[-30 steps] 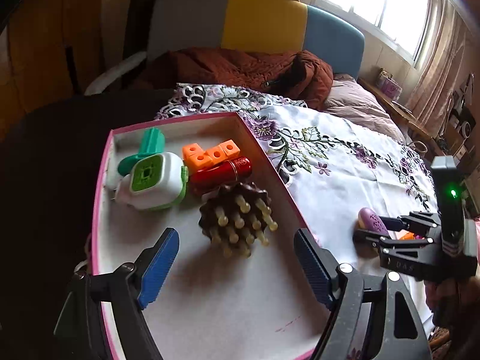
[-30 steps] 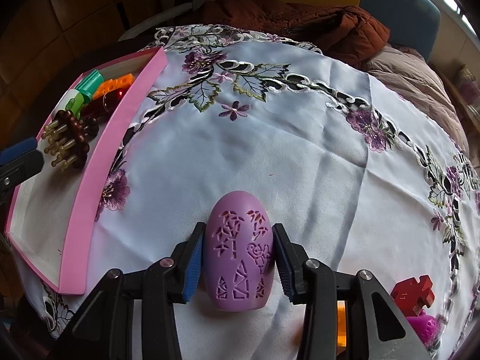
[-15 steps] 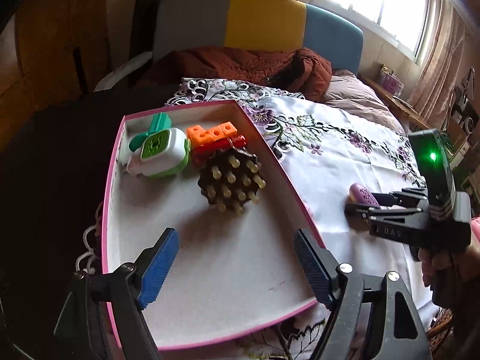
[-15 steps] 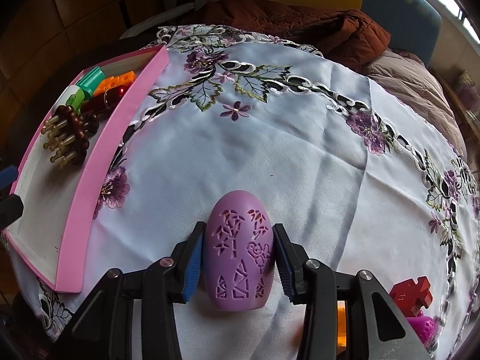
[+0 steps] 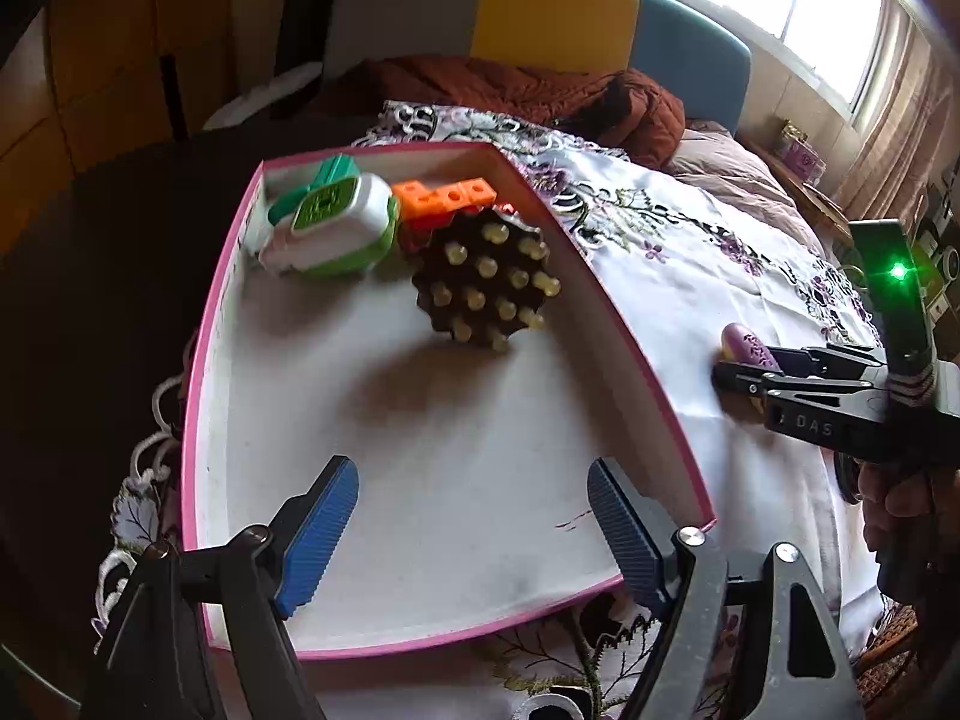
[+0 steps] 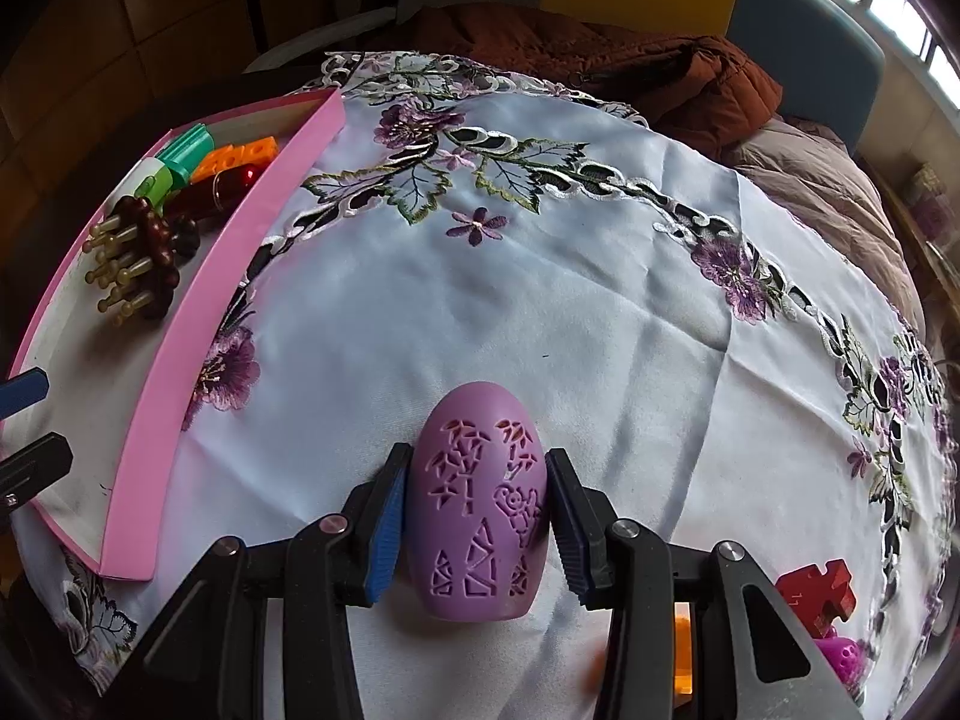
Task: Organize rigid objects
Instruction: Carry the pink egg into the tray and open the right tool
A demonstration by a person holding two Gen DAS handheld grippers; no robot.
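My right gripper (image 6: 477,516) is shut on a purple egg-shaped case (image 6: 480,504) with cut-out patterns; its blue pads press both sides, low over the white embroidered cloth. In the left wrist view the same case (image 5: 744,345) pokes out of the right gripper (image 5: 735,375), just right of the pink box. My left gripper (image 5: 471,498) hangs open and empty over the near end of that pink box (image 5: 198,360). At the box's far end lie a brown studded massager (image 5: 486,282), a green and white gadget (image 5: 336,222), an orange block (image 5: 447,198) and a partly hidden red item.
The pink box (image 6: 198,372) stands at the cloth's left edge. A red puzzle piece (image 6: 819,594), a magenta toy (image 6: 843,657) and an orange piece (image 6: 681,654) lie behind my right gripper. A brown jacket (image 6: 630,72) and a sofa are beyond the table.
My left gripper has drawn back toward the box's near edge, so the whole box now shows and its contents look farther off. The right gripper and purple case have stayed put.
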